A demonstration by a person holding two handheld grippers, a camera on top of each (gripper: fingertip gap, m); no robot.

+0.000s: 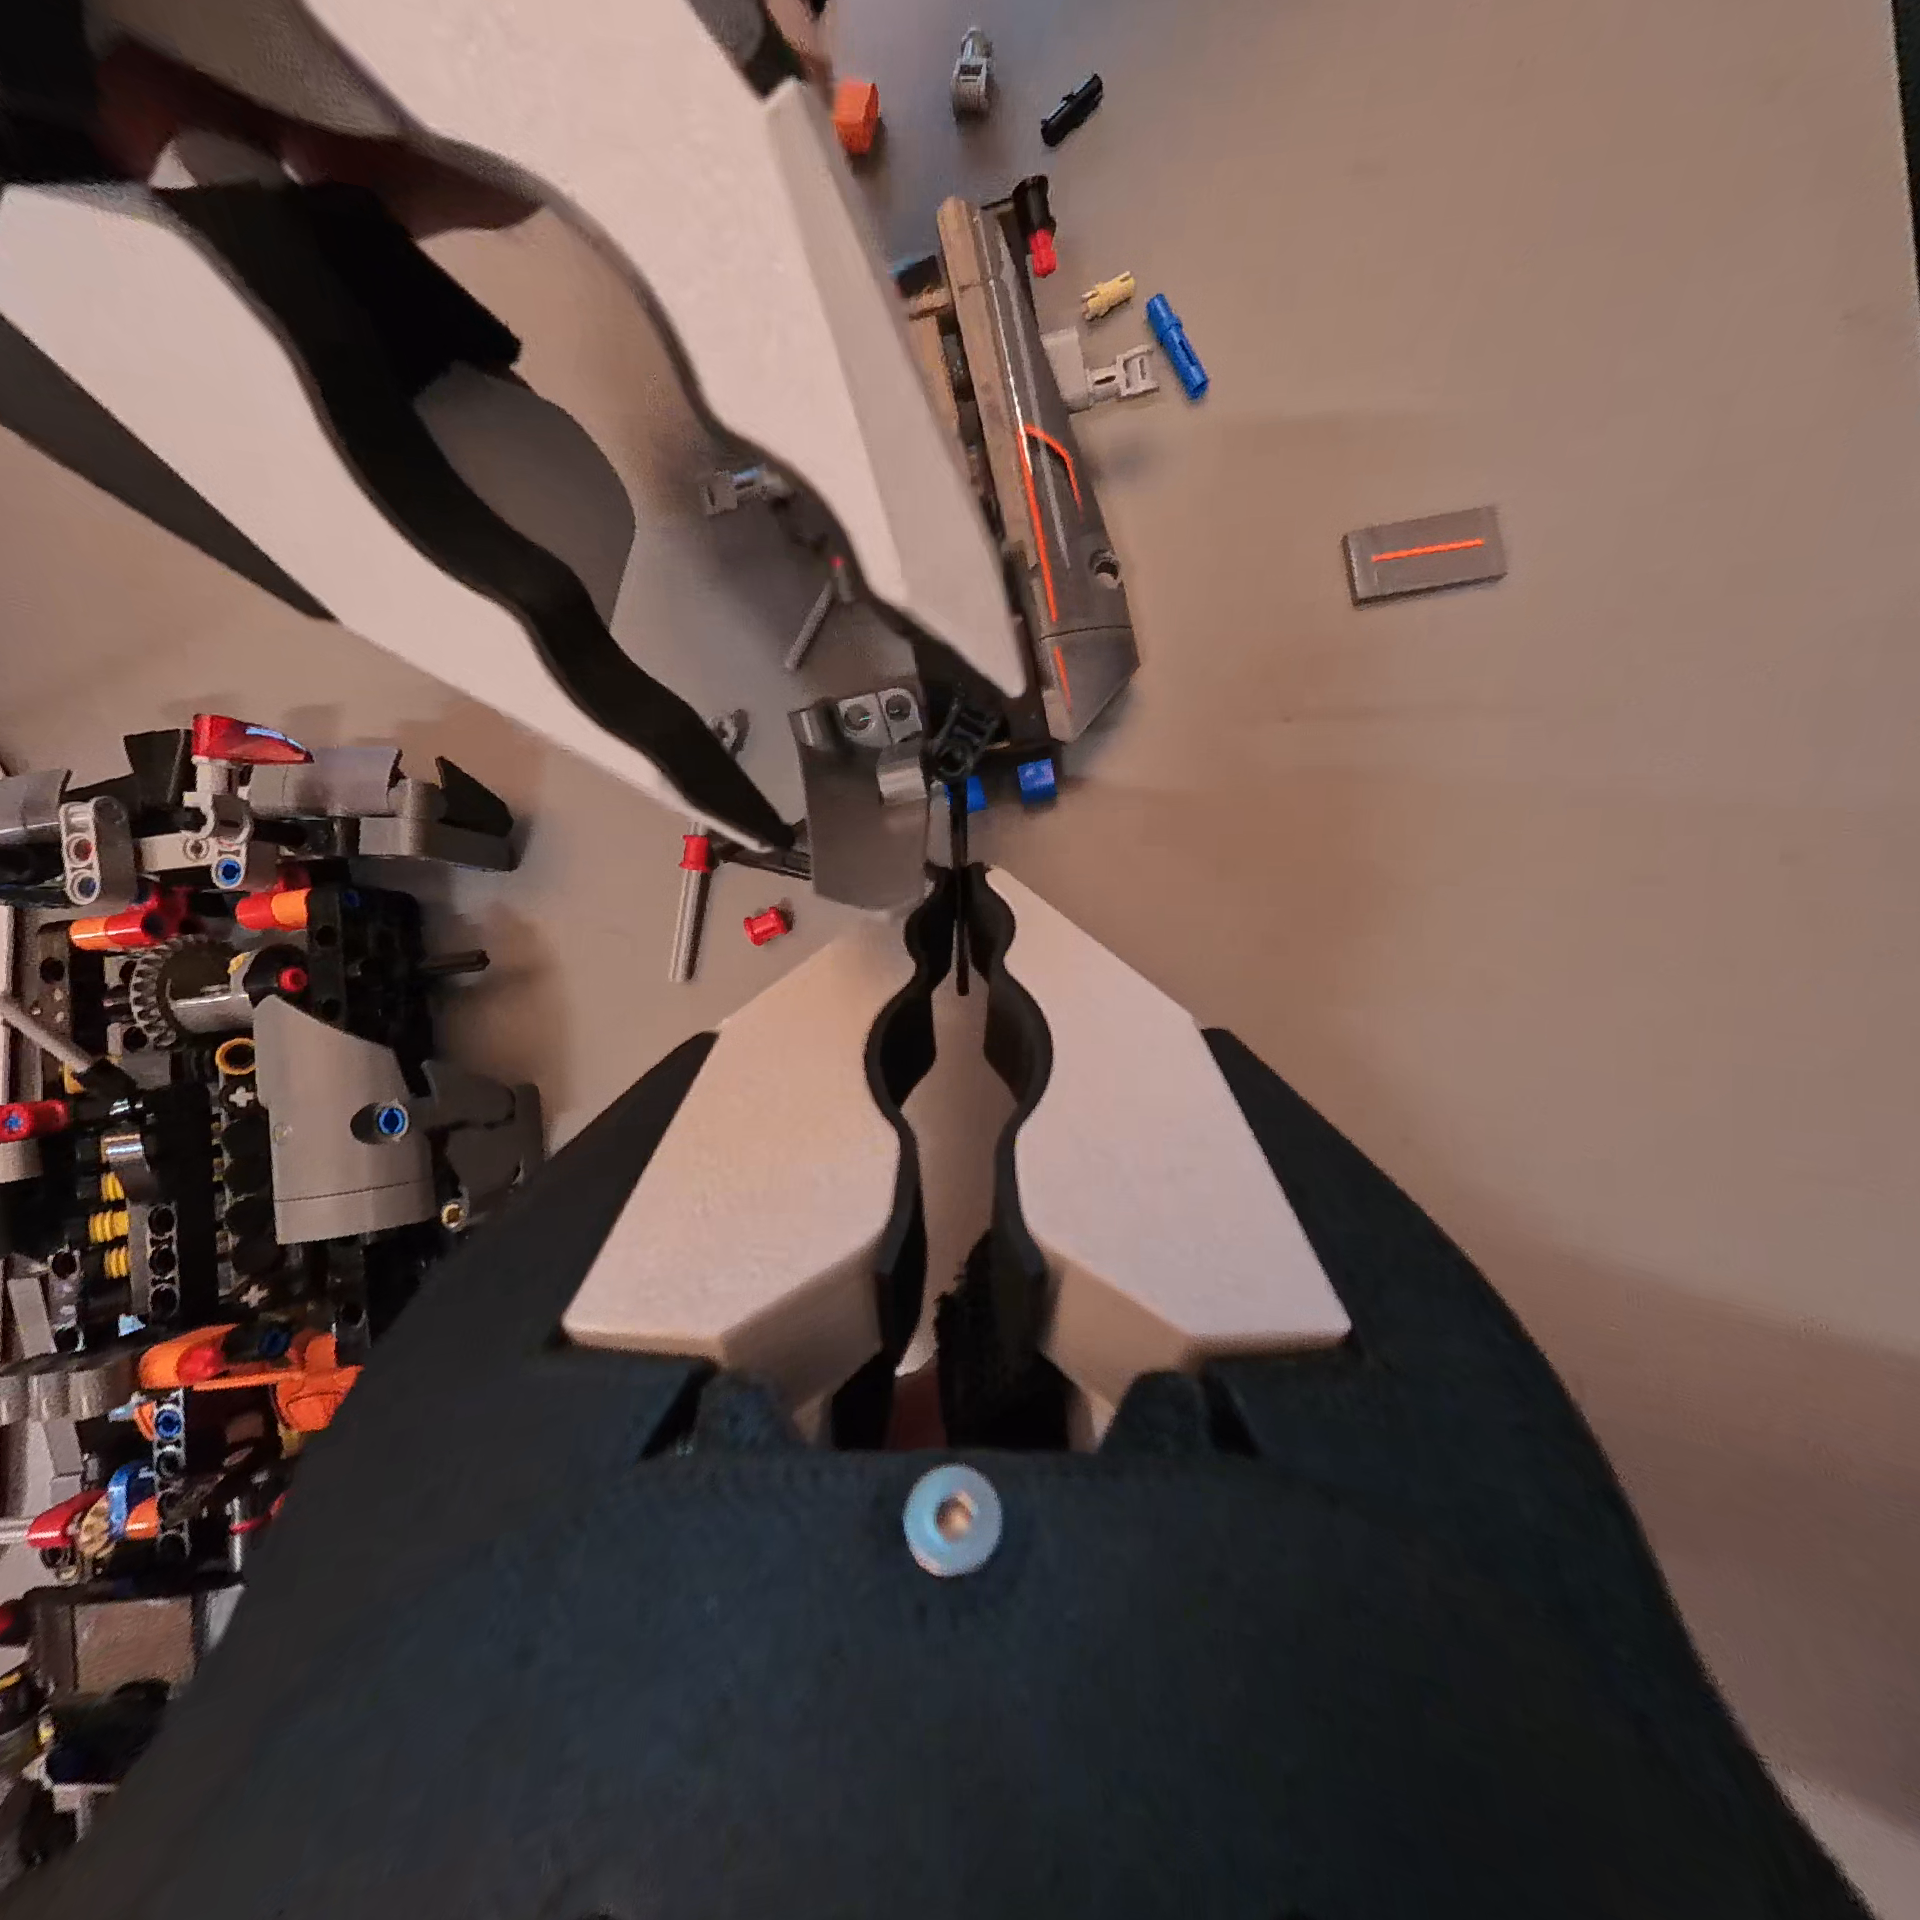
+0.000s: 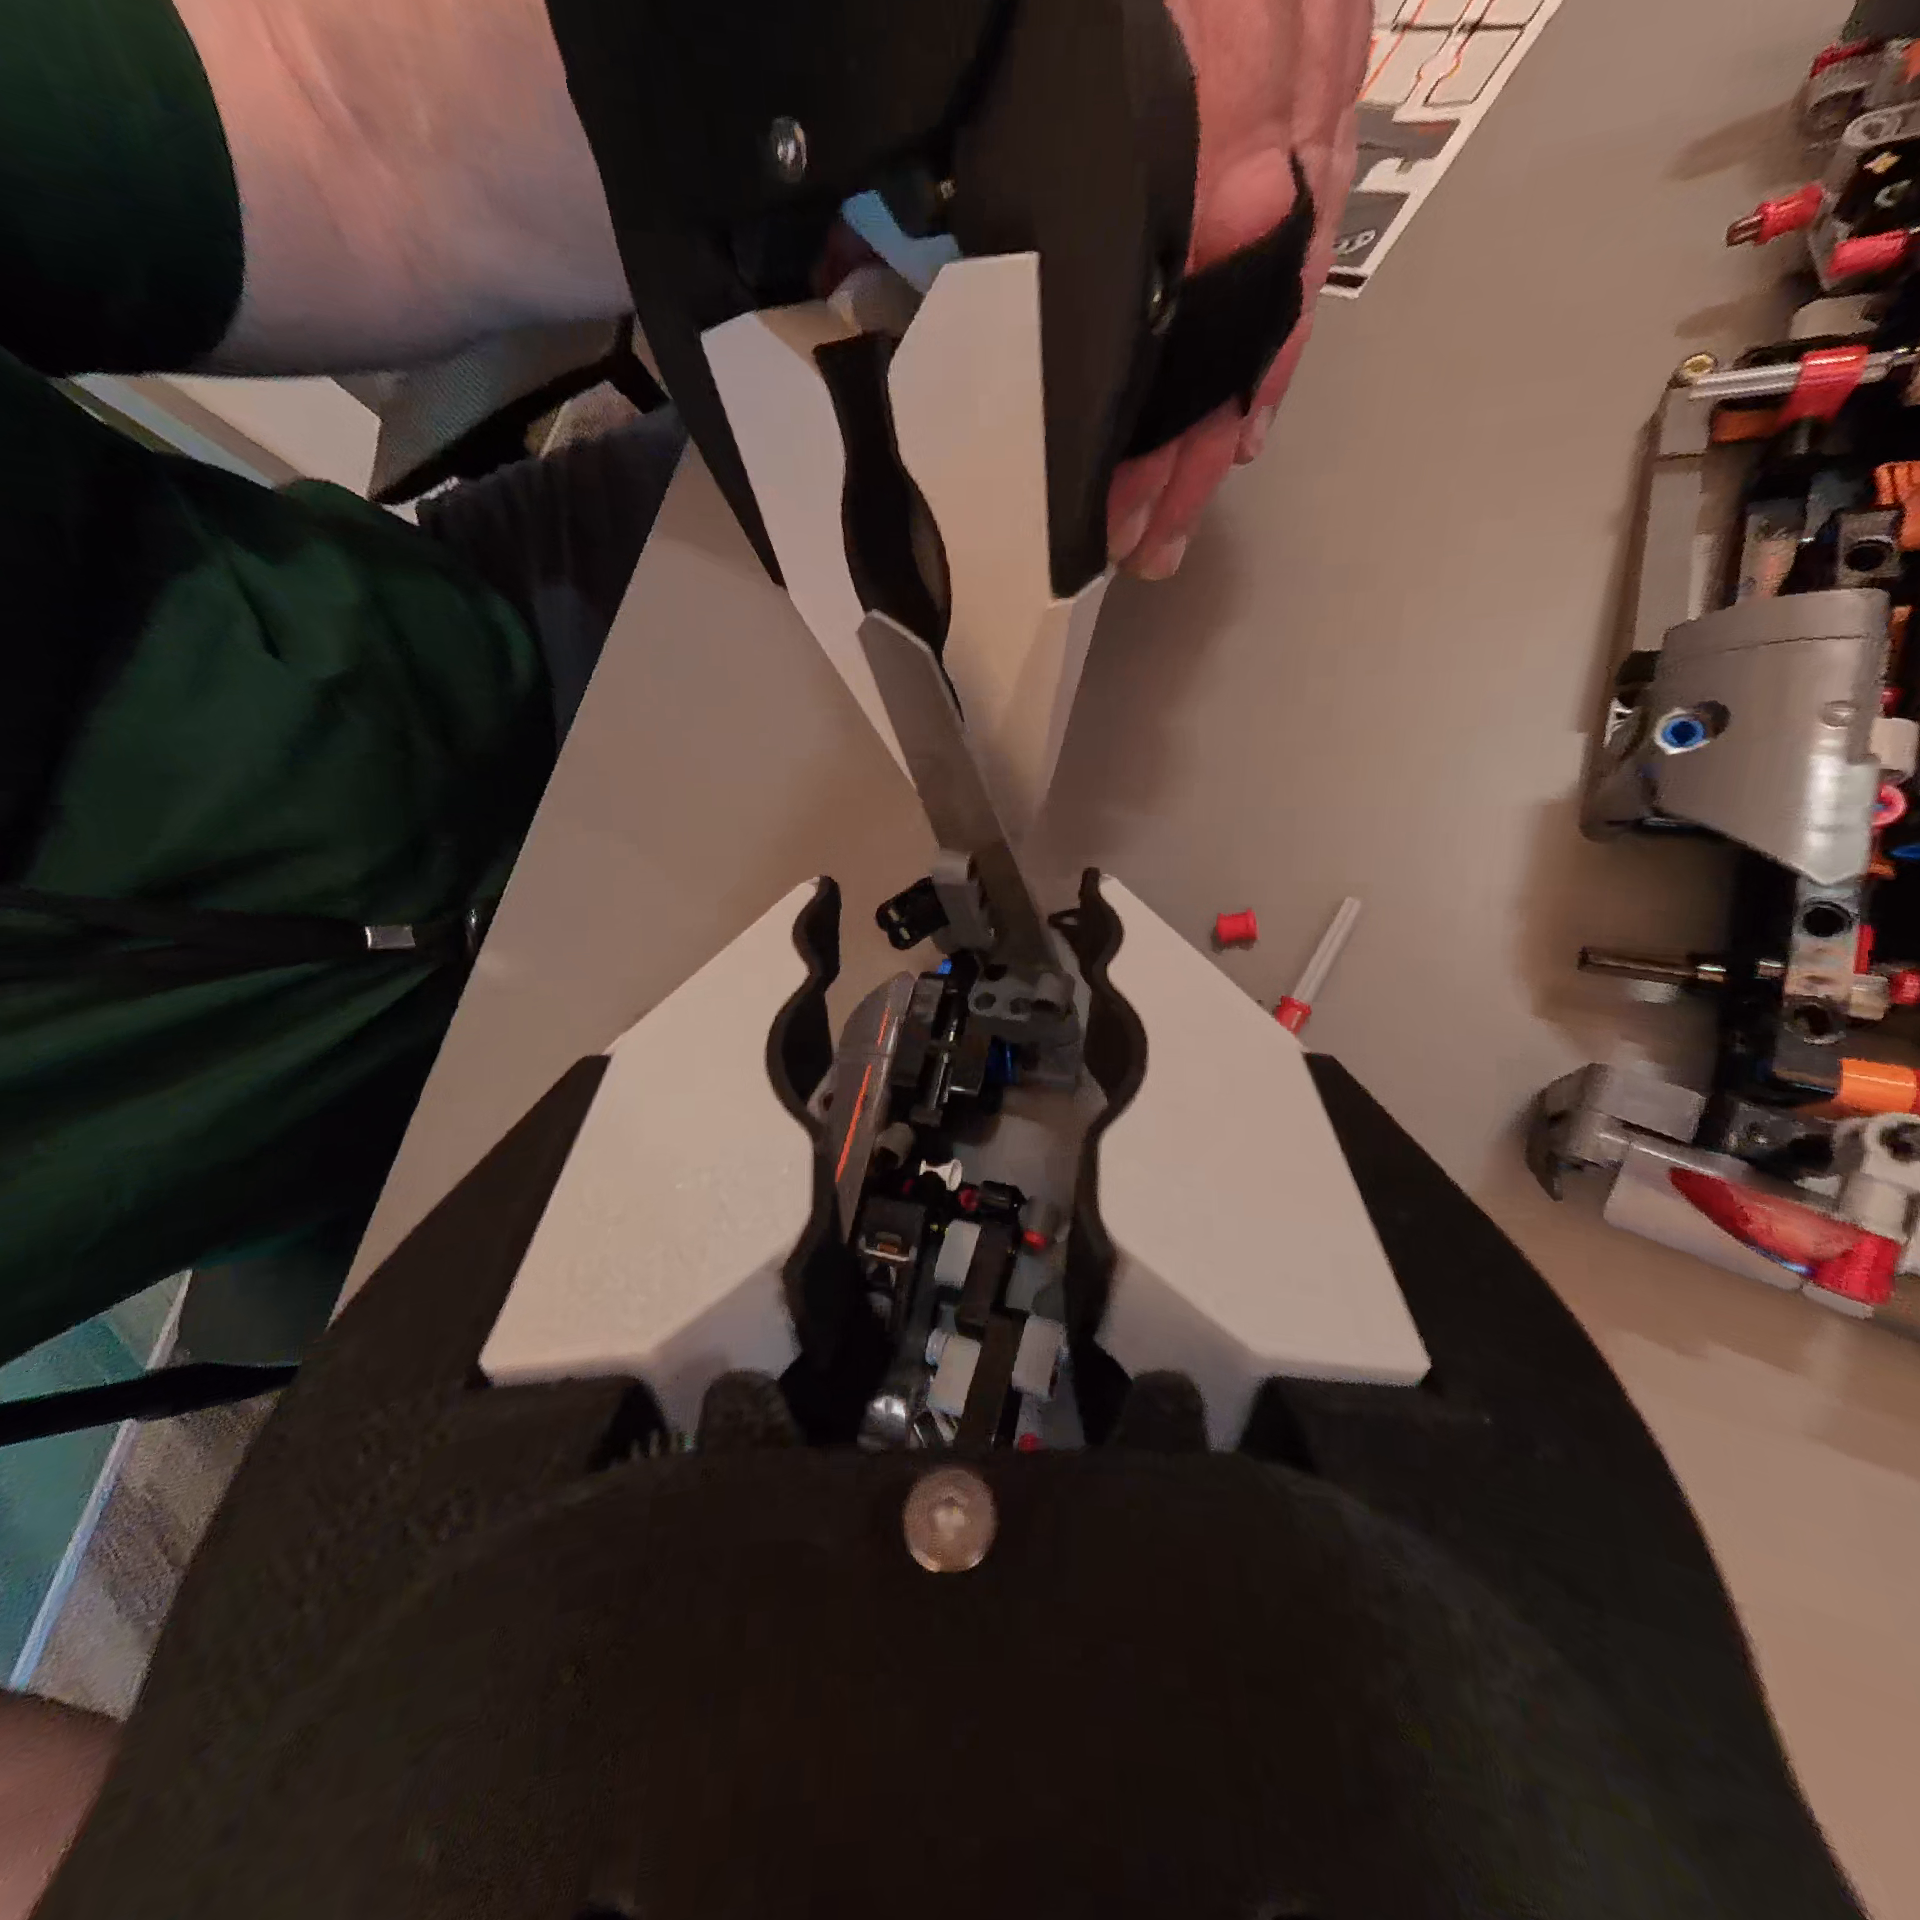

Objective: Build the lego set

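My right gripper (image 2: 956,894) is shut on a long grey Lego sub-assembly (image 2: 914,1132) with orange stripes, held between its pads. In the left wrist view that sub-assembly (image 1: 1049,468) lies along the grey table, with the right gripper (image 1: 904,758) reaching in from the upper left. My left gripper (image 1: 961,883) is shut on a thin black piece (image 1: 958,821) whose far end meets the sub-assembly's near end, beside a grey curved panel (image 1: 868,821). In the right wrist view the left gripper (image 2: 1023,831) comes down from the top, in a person's hand.
A large part-built car chassis (image 1: 208,1091) lies at the left, and at the right edge in the right wrist view (image 2: 1766,831). Loose pieces lie around: a grey tile with an orange line (image 1: 1425,554), a blue pin (image 1: 1177,346), a red bush (image 1: 767,925), a grey axle (image 1: 689,914). A printed sheet (image 2: 1392,156) lies beyond. My left and right fingertips are right by each other. The red bush (image 1: 767,925) is about equally far from each gripper, around 5 centimetres. My right wrist view (image 2: 1227,916) looks at it from another angle.
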